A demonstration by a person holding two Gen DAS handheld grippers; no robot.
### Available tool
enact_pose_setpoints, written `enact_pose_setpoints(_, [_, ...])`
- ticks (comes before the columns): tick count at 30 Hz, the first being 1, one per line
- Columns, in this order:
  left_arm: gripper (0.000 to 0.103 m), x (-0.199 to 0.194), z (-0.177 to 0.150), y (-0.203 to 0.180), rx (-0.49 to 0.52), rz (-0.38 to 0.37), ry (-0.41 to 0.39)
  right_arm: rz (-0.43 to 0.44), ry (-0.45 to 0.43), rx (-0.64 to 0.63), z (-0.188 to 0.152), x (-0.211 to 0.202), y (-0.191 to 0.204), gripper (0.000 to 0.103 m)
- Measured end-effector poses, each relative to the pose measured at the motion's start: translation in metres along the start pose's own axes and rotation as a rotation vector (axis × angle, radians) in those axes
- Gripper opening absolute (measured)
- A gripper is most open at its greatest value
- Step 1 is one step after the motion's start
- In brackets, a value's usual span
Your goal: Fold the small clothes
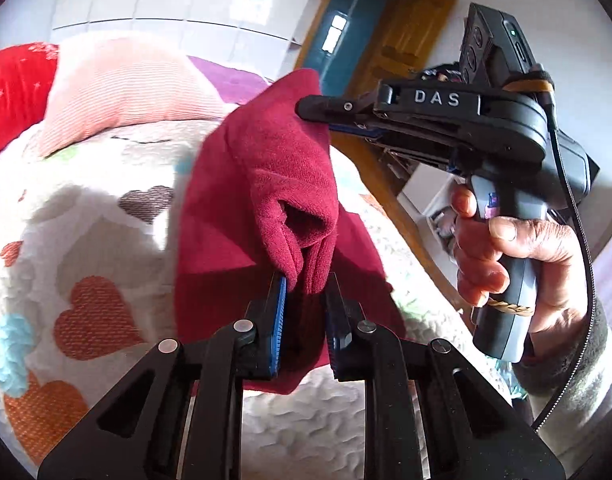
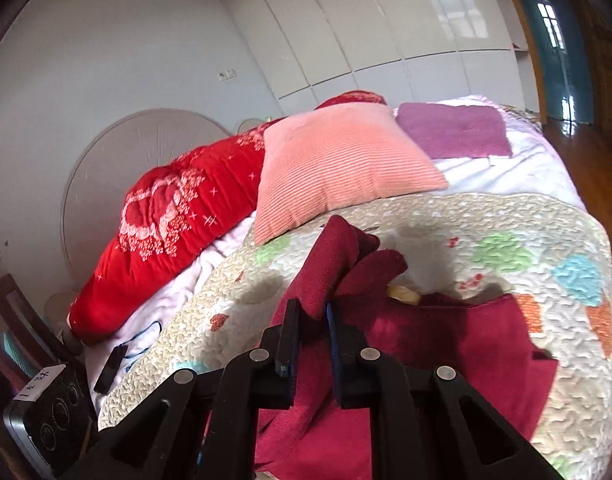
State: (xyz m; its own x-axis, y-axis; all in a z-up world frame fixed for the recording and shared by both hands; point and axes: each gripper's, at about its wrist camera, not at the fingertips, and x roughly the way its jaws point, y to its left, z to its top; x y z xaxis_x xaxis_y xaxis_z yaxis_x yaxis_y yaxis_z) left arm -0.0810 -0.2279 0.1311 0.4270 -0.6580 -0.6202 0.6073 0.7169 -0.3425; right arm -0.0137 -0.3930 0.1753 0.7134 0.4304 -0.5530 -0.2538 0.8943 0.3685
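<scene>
jaws of our left gripper [image 1: 306,292] and right gripper [image 2: 312,318] are both pinching bunched edges of the dark red garment [image 1: 281,184], lifting it above the heart-print quilt [image 1: 85,240]. we are judging folding barely begun; its shape, sleeves and lower hem are staying hidden in folds.

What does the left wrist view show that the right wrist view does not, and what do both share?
Only the left wrist view shows the right hand-held gripper from outside, shut on the dark red garment, and the person's hand on its grip. Only the right wrist view shows the red quilt, the purple pillow and the round headboard. Both show the garment, the heart-patterned bedspread and the pink ribbed pillow.
</scene>
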Motion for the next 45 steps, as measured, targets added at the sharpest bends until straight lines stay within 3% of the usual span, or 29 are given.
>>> enact_pose_setpoints(2, [0.016, 0.028, -0.002, -0.02, 0.031, -0.019, 0.05, -0.029, -0.008, 0.072, -0.007, -0.012, -0.032, 0.004])
enact_pose_setpoints(5, [0.012, 0.083, -0.009, -0.037, 0.018, -0.058, 0.168, -0.152, 0.036, 0.115, -0.022, -0.006, -0.071, 0.004])
enact_pose_setpoints(8, [0.012, 0.115, -0.02, -0.041, 0.03, 0.002, 0.234, -0.105, 0.038, 0.241, -0.038, -0.014, -0.101, 0.005])
enact_pose_setpoints(10, [0.012, 0.109, -0.02, -0.042, 0.056, 0.011, 0.224, -0.066, 0.012, 0.243, -0.046, -0.027, -0.104, 0.016])
enact_pose_setpoints(12, [0.012, 0.091, -0.017, -0.046, 0.091, 0.028, 0.193, -0.046, 0.031, 0.227, -0.052, -0.027, -0.098, 0.053])
enact_pose_setpoints(14, [0.013, 0.067, -0.013, -0.041, 0.115, 0.034, 0.143, 0.002, 0.077, 0.228, -0.058, -0.017, -0.092, 0.059])
enact_pose_setpoints(18, [0.019, 0.03, -0.015, -0.023, 0.114, 0.098, 0.076, 0.066, 0.175, 0.265, -0.076, 0.015, -0.084, 0.06])
enact_pose_setpoints(21, [0.025, 0.021, -0.011, 0.006, 0.076, 0.17, 0.068, 0.039, 0.243, 0.303, -0.086, 0.044, -0.084, 0.061])
enact_pose_setpoints(24, [0.025, 0.025, -0.013, 0.03, 0.004, 0.217, 0.104, 0.04, 0.221, 0.364, -0.088, 0.058, -0.089, 0.06])
enact_pose_setpoints(25, [0.025, 0.028, -0.014, 0.034, -0.01, 0.217, 0.105, 0.043, 0.217, 0.379, -0.088, 0.059, -0.091, 0.055])
enact_pose_setpoints(27, [0.025, 0.03, -0.013, 0.039, -0.02, 0.229, 0.105, 0.037, 0.187, 0.358, -0.083, 0.051, -0.086, 0.032])
enact_pose_setpoints(30, [0.025, 0.027, -0.007, 0.038, -0.009, 0.22, 0.081, -0.033, 0.14, 0.195, -0.072, 0.025, -0.067, 0.026])
enact_pose_setpoints(32, [0.025, 0.034, -0.005, 0.039, 0.0, 0.216, 0.069, -0.127, 0.141, 0.092, -0.065, 0.011, -0.059, 0.026])
enact_pose_setpoints(35, [0.025, 0.039, -0.004, 0.034, 0.022, 0.205, 0.079, -0.195, 0.136, 0.031, -0.057, 0.003, -0.064, 0.026])
enact_pose_setpoints(39, [0.025, 0.077, -0.009, 0.029, 0.05, 0.221, 0.166, -0.324, 0.227, 0.005, -0.065, 0.036, -0.082, 0.026])
enact_pose_setpoints(40, [0.025, 0.08, -0.01, 0.025, 0.067, 0.236, 0.171, -0.318, 0.235, 0.027, -0.068, 0.038, -0.089, 0.026])
enact_pose_setpoints(42, [0.025, 0.079, -0.012, 0.02, 0.097, 0.254, 0.169, -0.297, 0.204, 0.09, -0.067, 0.025, -0.099, 0.042])
enact_pose_setpoints(45, [0.025, 0.066, -0.008, 0.021, 0.099, 0.248, 0.142, -0.256, 0.104, 0.132, -0.056, -0.01, -0.094, 0.045])
